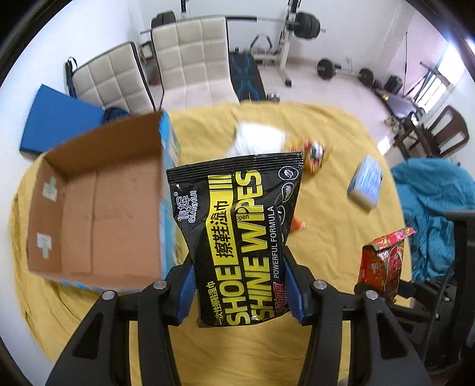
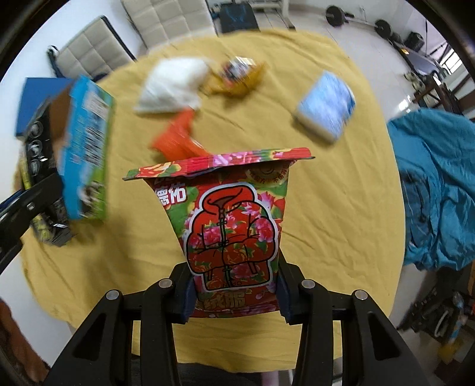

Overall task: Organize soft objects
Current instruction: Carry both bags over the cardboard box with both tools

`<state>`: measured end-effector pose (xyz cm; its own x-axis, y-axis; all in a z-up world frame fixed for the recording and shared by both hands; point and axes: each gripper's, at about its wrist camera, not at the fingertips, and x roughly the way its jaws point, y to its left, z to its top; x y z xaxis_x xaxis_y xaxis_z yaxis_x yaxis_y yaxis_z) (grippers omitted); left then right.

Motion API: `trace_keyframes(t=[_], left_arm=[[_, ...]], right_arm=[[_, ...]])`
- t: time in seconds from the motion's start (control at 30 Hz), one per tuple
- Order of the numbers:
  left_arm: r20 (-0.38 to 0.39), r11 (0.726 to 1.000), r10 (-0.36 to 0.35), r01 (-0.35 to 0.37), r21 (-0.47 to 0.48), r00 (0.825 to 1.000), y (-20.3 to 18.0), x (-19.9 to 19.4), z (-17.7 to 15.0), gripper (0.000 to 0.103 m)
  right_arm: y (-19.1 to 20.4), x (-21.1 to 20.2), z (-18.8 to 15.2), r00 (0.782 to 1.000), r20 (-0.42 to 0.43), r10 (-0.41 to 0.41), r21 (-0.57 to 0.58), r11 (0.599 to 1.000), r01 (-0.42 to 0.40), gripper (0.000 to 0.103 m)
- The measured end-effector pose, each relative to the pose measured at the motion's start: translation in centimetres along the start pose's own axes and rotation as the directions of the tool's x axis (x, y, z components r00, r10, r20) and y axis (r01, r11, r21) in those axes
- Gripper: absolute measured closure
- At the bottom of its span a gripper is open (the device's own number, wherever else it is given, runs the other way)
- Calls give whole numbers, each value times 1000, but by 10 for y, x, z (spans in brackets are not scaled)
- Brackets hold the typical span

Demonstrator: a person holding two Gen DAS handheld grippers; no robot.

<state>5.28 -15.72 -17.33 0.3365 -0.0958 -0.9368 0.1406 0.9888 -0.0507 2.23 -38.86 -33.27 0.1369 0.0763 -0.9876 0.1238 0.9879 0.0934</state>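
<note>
Closest to the left wrist camera, the left gripper (image 1: 240, 279) is pinching a black and yellow shoe wipes pack (image 1: 237, 234) between its blue pads (image 1: 185, 294), with its jaws pressing on the lower sides of the pack. The pack is standing up out of the jaws and hanging in the air over the yellow tablecloth (image 1: 326, 237). Just to the left of it, an open cardboard box (image 1: 98, 213) is sitting on the cloth with its brown inside showing. Off to the right in the same view, the red flowery pack (image 1: 383, 261) is peeking in, held by the other gripper. Close to the right wrist camera, the right gripper (image 2: 234, 285) is squeezing that red flowery wipes pack (image 2: 234, 231) by its bottom part, jaws pressing on both sides, and the pack is sticking up above the yellow tablecloth (image 2: 326, 207). Behind its top edge, an orange packet (image 2: 178, 139) is lying on the cloth. At the left, the box's blue printed side (image 2: 86, 151) is showing, and the black pack is poking out beside it. Farther back, a white soft bundle (image 2: 172, 86), a brownish yellow snack bag (image 2: 240, 77) and a light blue tissue pack (image 2: 326, 104) are lying on the cloth, all looking blurry. A teal blanket (image 2: 436, 184) is bunching up at the right side of the table. Far away, cream chairs (image 1: 190, 56) and a barbell rack (image 1: 297, 26) are standing on the white floor.
</note>
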Motion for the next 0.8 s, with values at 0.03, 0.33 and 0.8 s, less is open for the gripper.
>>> trace_keyframes(t=[0.03, 0.33, 0.8], left_arm=[[18, 1000, -6, 6, -3, 1000, 7, -9, 5, 54], [66, 997, -69, 71, -30, 995, 89, -39, 47, 54], [-142, 993, -116, 111, -43, 983, 241, 18, 103, 54]], right_arm=[[13, -13, 5, 1000, 14, 10, -6, 1000, -10, 58], [130, -81, 50, 991, 90, 98, -53, 994, -93, 58], [295, -7, 131, 982, -22, 188, -98, 977, -190, 58]])
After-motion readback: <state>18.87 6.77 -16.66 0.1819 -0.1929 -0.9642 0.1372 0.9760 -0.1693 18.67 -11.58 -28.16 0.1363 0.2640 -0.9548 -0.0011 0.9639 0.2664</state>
